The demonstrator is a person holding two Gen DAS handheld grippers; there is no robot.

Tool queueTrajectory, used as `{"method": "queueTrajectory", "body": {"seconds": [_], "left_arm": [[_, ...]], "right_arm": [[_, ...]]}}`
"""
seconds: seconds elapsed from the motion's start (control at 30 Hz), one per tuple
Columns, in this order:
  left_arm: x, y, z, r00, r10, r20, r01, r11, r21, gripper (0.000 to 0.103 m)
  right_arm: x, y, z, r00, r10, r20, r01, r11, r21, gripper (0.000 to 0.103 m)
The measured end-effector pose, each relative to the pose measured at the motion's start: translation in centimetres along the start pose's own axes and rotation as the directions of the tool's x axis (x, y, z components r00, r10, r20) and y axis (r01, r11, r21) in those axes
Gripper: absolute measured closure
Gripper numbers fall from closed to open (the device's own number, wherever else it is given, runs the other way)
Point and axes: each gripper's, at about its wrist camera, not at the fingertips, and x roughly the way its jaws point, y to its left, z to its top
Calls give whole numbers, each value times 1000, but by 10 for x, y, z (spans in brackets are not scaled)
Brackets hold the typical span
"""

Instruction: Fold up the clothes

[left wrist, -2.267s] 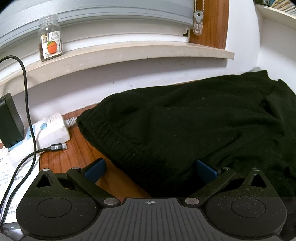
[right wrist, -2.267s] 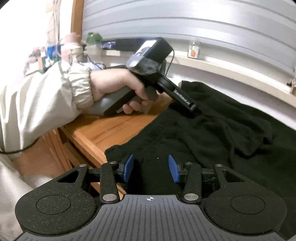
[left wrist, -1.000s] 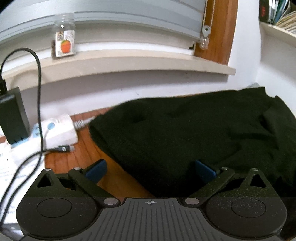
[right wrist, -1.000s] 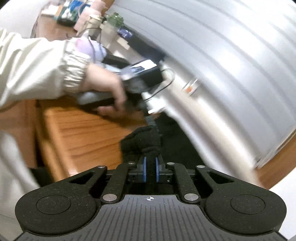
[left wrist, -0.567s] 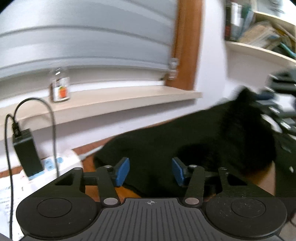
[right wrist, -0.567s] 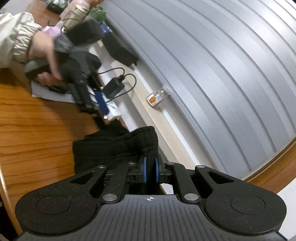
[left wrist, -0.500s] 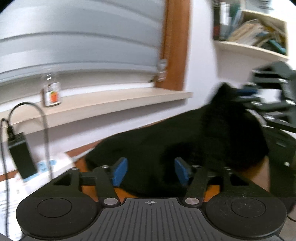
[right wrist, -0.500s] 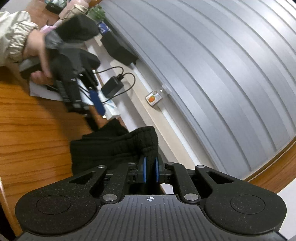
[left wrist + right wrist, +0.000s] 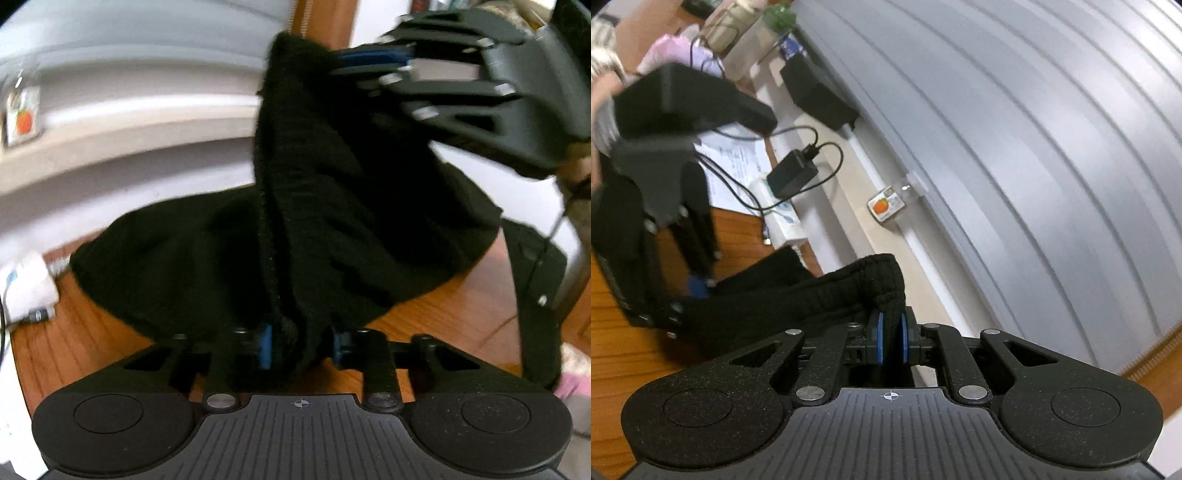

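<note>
Fingers of our left gripper (image 9: 300, 345), spread a second earlier, had clamped the black knit sweater (image 9: 303, 206); our right gripper (image 9: 890, 341) gripped its lifted hem above the wooden desk (image 9: 443, 317), readying a fold.

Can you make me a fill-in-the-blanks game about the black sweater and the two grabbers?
1. The right gripper is shut on the ribbed edge of the ____ sweater.
2. The left gripper has cloth bunched between its ____ pads.
3. The sweater partly rests on a ____ table.
4. The small jar on the ledge has an ____ fruit on its label.

Missing words: black; blue; wooden; orange
</note>
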Motion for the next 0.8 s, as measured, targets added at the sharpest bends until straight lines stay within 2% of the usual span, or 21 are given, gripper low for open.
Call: {"method": "queueTrajectory", "body": {"seconds": [0.1, 0.27, 0.57, 0.7, 0.8], "left_arm": [[-6, 10, 3, 1000, 0, -2, 0, 999, -46, 83], [-18, 23, 8, 999, 54, 6, -53, 995, -88, 83], [-33, 39, -8, 995, 100, -19, -102, 979, -176, 83], [-36, 50, -21, 994, 101, -29, -105, 967, -231, 83], [-38, 51, -21, 994, 102, -26, -105, 959, -262, 82]], "right_arm": [[41, 0, 1, 1000, 20, 6, -19, 999, -37, 93], [96, 2, 5, 997, 72, 12, -71, 996, -55, 93], [135, 18, 21, 971, 181, 154, -170, 982, -86, 93], [161, 40, 28, 965, 231, 126, -218, 969, -112, 91], [174, 44, 23, 966, 244, 90, -238, 968, -76, 82]]}}
